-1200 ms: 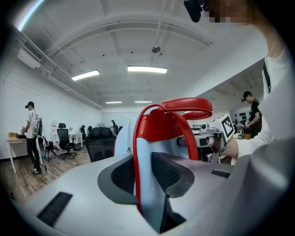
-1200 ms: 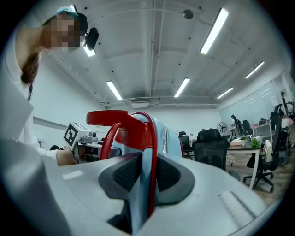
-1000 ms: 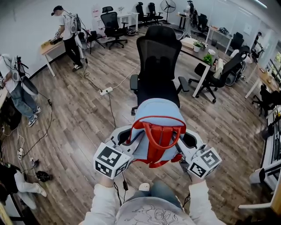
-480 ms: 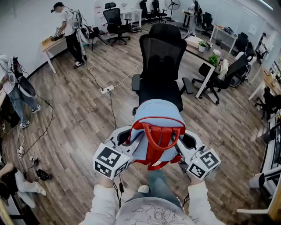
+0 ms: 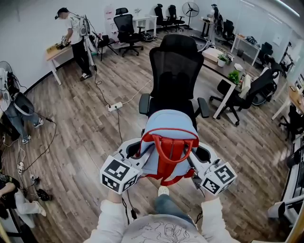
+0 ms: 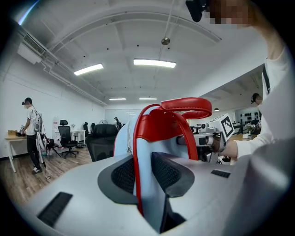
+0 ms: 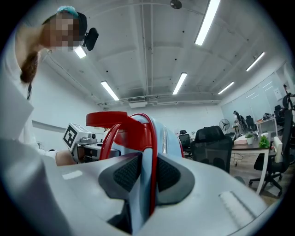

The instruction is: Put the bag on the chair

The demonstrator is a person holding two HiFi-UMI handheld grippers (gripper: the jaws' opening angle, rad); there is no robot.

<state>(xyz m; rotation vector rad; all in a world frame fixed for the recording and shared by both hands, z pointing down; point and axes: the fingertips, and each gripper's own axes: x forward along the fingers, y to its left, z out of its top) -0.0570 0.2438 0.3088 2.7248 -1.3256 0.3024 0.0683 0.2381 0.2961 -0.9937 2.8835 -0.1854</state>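
Head view, light-blue bag (image 5: 168,135) with red handles held aloft, left gripper (image 5: 141,151) clamped on one side, right gripper (image 5: 192,157) clamped on the other, black chair (image 5: 176,66) just beyond, wooden floor (image 5: 80,137) below.

Count:
- 1 light-blue bag (image 5: 170,124).
- 2 tools: left tool (image 6: 146,173) and right tool (image 7: 145,174). 1 marker cube each: left cube (image 5: 118,174), right cube (image 5: 219,179).
- Office chairs: 1 black mesh chair (image 5: 176,66) dead ahead, second chair (image 5: 247,90) to its right, third chair (image 5: 126,24) back-left. More at the far wall, too small to count.
- 3 other people: standing person (image 5: 72,33), person at left edge (image 5: 16,107), seated person (image 5: 19,204) in the bottom-left corner.
- 2 potted plants (image 5: 222,58) (image 5: 234,76).
- 1 pedestal fan (image 5: 190,8).
- 1 power strip (image 5: 114,107).
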